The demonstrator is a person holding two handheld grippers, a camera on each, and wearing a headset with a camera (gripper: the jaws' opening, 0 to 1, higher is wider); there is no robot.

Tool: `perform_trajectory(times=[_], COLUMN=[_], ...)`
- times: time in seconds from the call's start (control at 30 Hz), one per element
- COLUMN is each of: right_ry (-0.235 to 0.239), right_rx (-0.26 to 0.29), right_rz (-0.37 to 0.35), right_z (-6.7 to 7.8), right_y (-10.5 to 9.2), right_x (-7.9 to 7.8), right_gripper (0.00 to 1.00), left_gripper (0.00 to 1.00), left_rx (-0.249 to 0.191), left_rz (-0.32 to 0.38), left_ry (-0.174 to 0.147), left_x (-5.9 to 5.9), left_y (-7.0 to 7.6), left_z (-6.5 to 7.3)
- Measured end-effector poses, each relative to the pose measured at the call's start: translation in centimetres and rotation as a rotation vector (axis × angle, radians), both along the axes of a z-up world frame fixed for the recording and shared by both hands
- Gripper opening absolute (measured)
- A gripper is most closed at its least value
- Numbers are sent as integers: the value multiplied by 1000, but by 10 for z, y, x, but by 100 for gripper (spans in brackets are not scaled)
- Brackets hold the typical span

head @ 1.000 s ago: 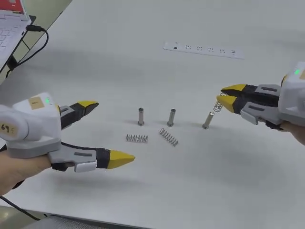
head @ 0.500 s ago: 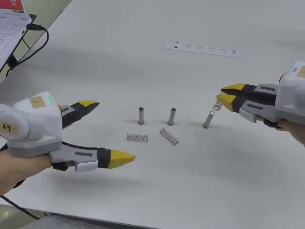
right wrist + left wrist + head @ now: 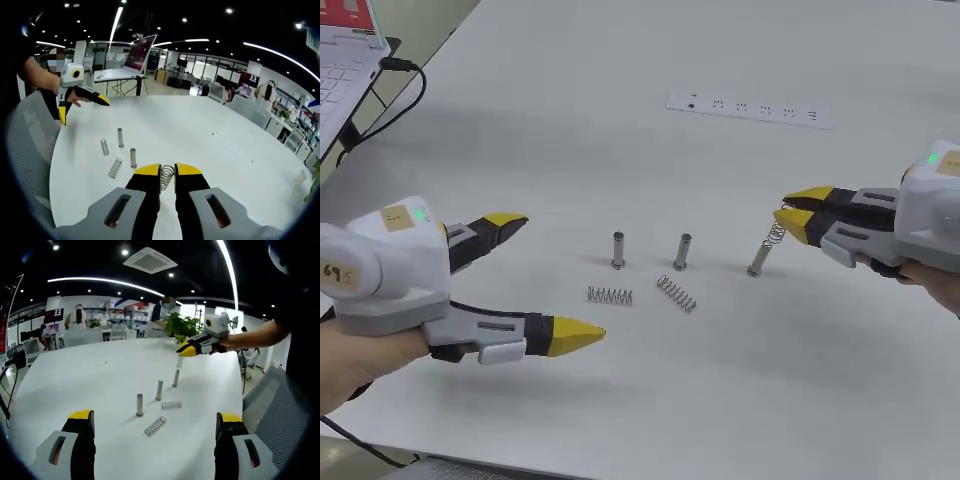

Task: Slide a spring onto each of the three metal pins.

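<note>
Three short metal pins stand upright in a row on the white table: left pin [image 3: 618, 250], middle pin [image 3: 682, 251], right pin [image 3: 759, 257]. Two loose springs lie in front of them, one [image 3: 609, 295] and another [image 3: 676, 293]. My right gripper [image 3: 792, 210] is shut on a third spring [image 3: 776, 234], which hangs with its lower end right at the right pin's top. In the right gripper view that spring [image 3: 166, 177] sits between the jaws. My left gripper [image 3: 545, 278] is open and holds nothing, left of the pins.
A white power strip [image 3: 750, 107] lies at the back of the table. A laptop [image 3: 345, 40] with a black cable [image 3: 405, 95] is at the far left edge. The left gripper view shows people and desks far behind the table.
My right gripper has come down slightly with the spring, bringing its lower end closer to the right pin's top. The left gripper has stayed where it was.
</note>
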State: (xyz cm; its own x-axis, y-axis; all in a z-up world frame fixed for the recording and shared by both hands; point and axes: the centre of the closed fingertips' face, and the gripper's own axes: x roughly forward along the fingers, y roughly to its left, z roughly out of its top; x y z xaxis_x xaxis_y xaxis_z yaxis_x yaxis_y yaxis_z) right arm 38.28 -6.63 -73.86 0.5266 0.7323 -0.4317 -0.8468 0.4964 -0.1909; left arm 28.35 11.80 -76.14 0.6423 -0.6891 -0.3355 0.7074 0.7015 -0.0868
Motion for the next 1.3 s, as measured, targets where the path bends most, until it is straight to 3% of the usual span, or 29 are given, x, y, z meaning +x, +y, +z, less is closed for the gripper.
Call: perform_trajectory(times=[1.3], right_ry=[33], right_rx=[-30], right_rz=[13], right_z=[-20], right_y=[4], right_x=[1], right_gripper=[8], left_gripper=[99], left_rx=[0], left_rz=[18], left_ry=[27], left_x=[-4], left_y=[4], left_z=[-6])
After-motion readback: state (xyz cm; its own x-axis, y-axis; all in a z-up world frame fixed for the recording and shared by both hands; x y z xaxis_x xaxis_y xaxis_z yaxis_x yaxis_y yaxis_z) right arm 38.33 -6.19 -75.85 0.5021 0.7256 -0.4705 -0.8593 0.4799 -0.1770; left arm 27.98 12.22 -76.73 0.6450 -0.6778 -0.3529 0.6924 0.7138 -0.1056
